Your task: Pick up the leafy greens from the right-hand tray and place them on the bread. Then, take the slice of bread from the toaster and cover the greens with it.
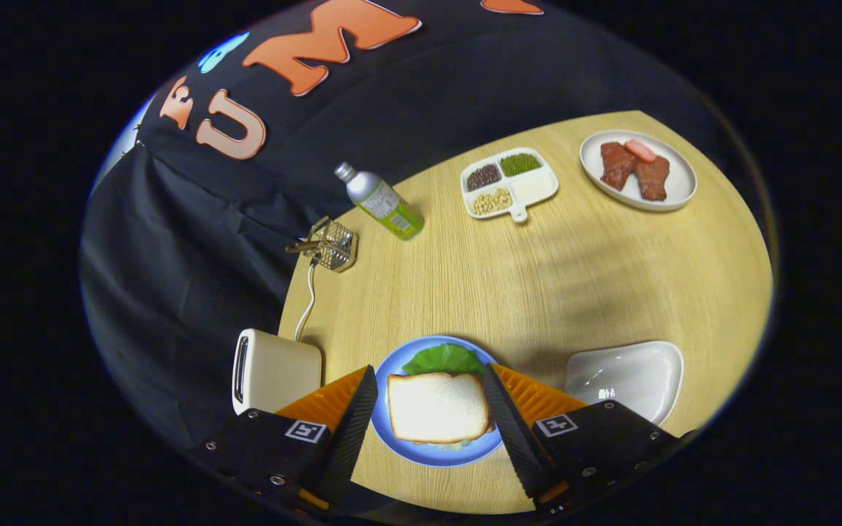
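The leafy greens [444,359] lie on the blue plate [399,447], and a slice of bread [438,406] lies on top of them, so only the far edge of the green leaf is seen beyond the bread. A thin line of something pale shows under the near edge of this slice; I cannot tell if it is the lower bread or the leaf. The plate with this sandwich sits between the two fingers of the tongs [430,405].

The tongs are released: the fingers stand wide apart, one on each side of the bread, and there is a gap on both sides. They hold nothing. From this height I cannot tell if the fingers touch the plate rim or hang above it.

Just to the left of the left finger stands the toaster [275,371], cream in colour, and its white cable [307,299] runs away from the tongs over the wooden table [596,277]. Just to the right of the right finger is a white tray [629,374], and nothing lies in it.

Well beyond the fingers, on the left, there is a small wire basket [333,245], and near it a silver bottle with a green label [380,201]. Further to the right stands a white divided dish [510,183] with dark, green and pale grains in three sections. Beyond the right finger, far away, a white oval plate [677,193] holds brown pieces of meat [634,169] and one pink piece on top.
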